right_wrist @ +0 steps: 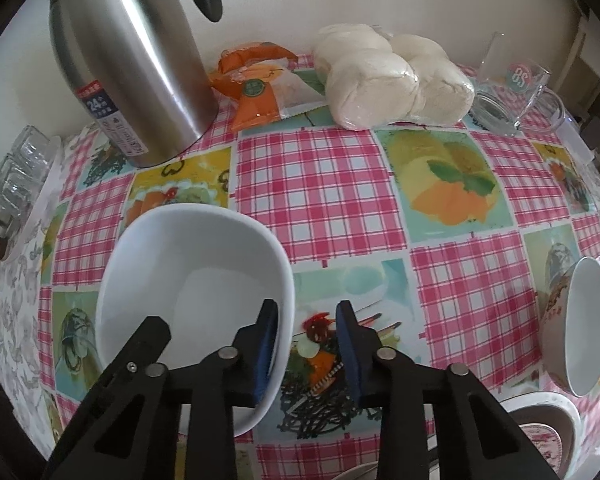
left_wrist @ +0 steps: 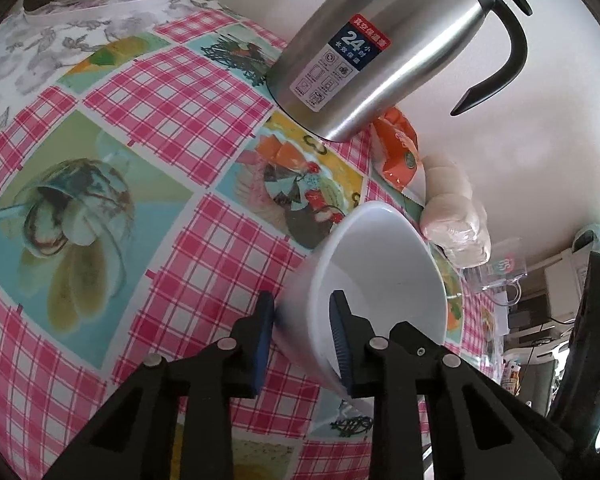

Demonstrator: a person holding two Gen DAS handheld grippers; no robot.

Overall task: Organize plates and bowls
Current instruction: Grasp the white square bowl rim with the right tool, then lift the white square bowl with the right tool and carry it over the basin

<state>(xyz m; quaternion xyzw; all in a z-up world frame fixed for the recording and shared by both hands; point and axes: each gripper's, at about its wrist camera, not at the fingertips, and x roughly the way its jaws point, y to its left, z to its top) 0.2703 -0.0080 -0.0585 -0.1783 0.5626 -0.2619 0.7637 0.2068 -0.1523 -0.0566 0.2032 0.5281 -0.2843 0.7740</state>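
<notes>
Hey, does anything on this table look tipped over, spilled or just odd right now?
Nothing is spilled or broken. One oddity: both grippers straddle the rim of the same white bowl, the left gripper from one side and the right gripper from the other. The steel flask stands upright; its lean is lens distortion.
</notes>
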